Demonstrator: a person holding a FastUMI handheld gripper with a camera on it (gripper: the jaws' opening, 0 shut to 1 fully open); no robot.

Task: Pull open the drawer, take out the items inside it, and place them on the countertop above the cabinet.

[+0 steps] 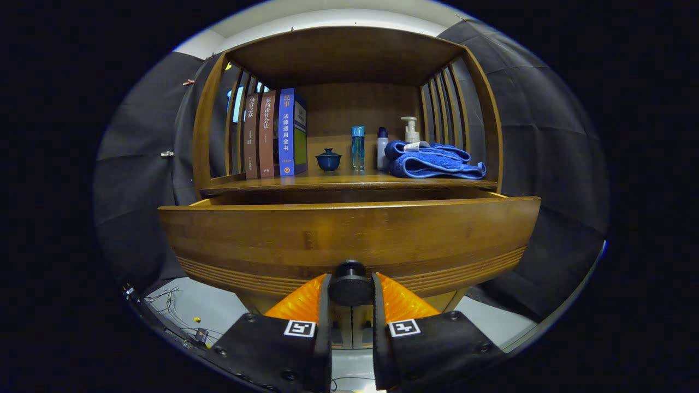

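The wooden drawer [349, 237] stands pulled part way out of the cabinet, its front panel close ahead of me. A round black knob [350, 284] sits low on that panel, and my gripper [350, 288] is shut on it, one finger pressing each side. The drawer's inside is hidden behind its front panel. Above it runs the wooden countertop [306, 183] of the cabinet.
On the countertop stand three books [276, 134], a small blue lidded cup [329, 159], a tall blue bottle [357, 147], a white bottle [382, 148], a pump bottle [410, 130] and a folded blue towel [434, 161]. Slatted wooden sides and a top enclose the shelf. Cables [164, 297] lie on the floor.
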